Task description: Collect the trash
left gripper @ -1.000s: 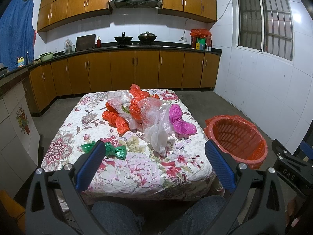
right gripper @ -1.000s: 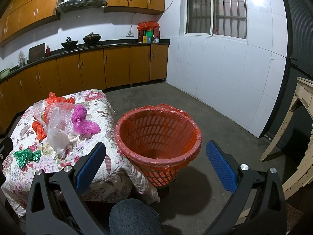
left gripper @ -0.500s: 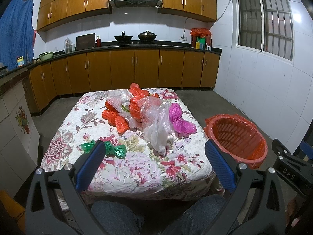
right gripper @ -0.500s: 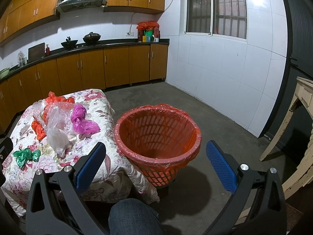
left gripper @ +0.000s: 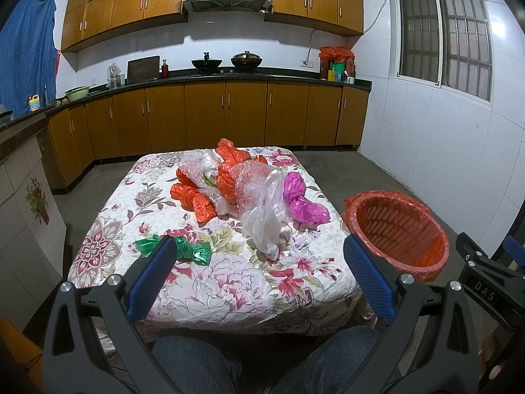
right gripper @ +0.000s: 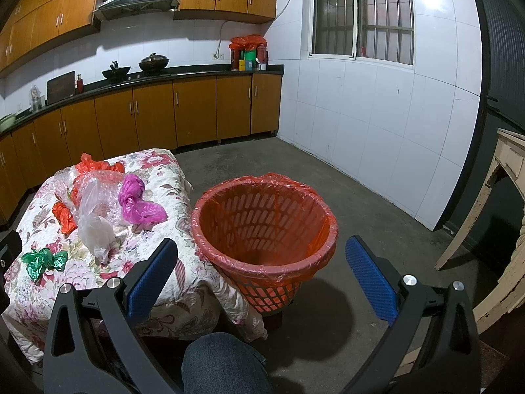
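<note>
while i sit with my knees (left gripper: pixel 262 358) at the bottom of both frames, my left tongs (left gripper: pixel 259 275) are spread wide with nothing between the blue pads (left gripper: pixel 151 275), held low in front of the near edge of the table (left gripper: pixel 229 298) with the flowered cloth. my right tongs (right gripper: pixel 262 275) are spread just as wide and pinch nothing, low in their frame, with the bin (right gripper: pixel 265 226) showing between the two pads.

the trash lies in the middle of the left frame: a green wrapper (left gripper: pixel 190 251) nearest me, just past my left pad; a clear bag (left gripper: pixel 265 220) at centre; a pink bag (left gripper: pixel 303 202) to its right, touching it; orange bags (left gripper: pixel 197 200) to its left and behind, tangled with bubble wrap (left gripper: pixel 249 184) in one heap. in the right frame the same heap sits at the left, the green wrapper (right gripper: pixel 44 261) near the left edge and the pink bag (right gripper: pixel 139 205) closest to the bin.

the bin (left gripper: pixel 397 229) is an orange slatted basket lined with an orange bag, standing on the floor just beside the table's right side, at the right of the left frame. nothing shows inside it. part of my right tongs (left gripper: pixel 485 282) shows at the lower right of the left frame.

wooden cupboards (left gripper: pixel 203 118) and a dark counter with two pots (left gripper: pixel 226 61) run across the top of the frame, and a barred window (left gripper: pixel 443 29) sits at the upper right.
</note>
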A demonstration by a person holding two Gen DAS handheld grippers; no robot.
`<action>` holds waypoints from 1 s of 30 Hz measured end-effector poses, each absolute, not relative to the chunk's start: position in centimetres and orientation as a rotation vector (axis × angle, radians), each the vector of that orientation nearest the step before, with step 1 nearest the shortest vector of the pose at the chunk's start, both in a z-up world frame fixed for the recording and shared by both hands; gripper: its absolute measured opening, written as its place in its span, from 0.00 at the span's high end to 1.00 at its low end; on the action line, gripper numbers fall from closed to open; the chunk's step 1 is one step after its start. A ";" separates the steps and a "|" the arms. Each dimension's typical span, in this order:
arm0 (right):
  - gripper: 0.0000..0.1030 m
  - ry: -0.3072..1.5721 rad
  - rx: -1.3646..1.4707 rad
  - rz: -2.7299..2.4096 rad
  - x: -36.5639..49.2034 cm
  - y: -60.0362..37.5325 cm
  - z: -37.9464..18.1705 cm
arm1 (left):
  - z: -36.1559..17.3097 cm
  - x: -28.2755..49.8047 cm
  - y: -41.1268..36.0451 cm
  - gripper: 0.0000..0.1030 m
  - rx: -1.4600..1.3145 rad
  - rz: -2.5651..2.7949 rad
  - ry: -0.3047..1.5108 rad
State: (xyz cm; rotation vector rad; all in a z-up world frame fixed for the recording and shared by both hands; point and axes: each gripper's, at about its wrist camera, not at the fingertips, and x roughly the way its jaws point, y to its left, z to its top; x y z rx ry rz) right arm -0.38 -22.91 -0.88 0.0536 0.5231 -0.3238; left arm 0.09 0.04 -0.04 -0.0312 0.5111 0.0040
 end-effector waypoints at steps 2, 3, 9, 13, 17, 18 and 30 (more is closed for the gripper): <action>0.02 0.523 0.053 -0.324 -0.4 -22.9 -0.9 | 0.0 0.1 0.0 0.04 -0.031 0.004 0.511; 0.02 0.523 0.053 -0.324 -0.4 -22.9 -0.9 | 0.0 0.1 0.0 0.04 -0.031 0.004 0.512; 0.02 0.524 0.053 -0.324 -0.4 -22.9 -0.9 | 0.0 0.1 0.0 0.04 -0.031 0.004 0.513; 0.02 0.525 0.053 -0.323 -0.4 -22.9 -1.0 | 0.0 0.1 0.0 0.04 -0.032 0.004 0.513; 0.02 0.525 0.053 -0.323 -0.3 -22.9 -1.0 | 0.0 0.1 0.0 0.04 -0.031 0.004 0.513; 0.02 0.524 0.053 -0.324 -0.4 -22.9 -1.0 | 0.0 0.1 0.0 0.04 -0.031 0.004 0.514; 0.02 0.529 0.054 -0.318 0.0 -22.7 -1.2 | 0.0 0.1 0.3 0.04 -0.034 0.018 0.514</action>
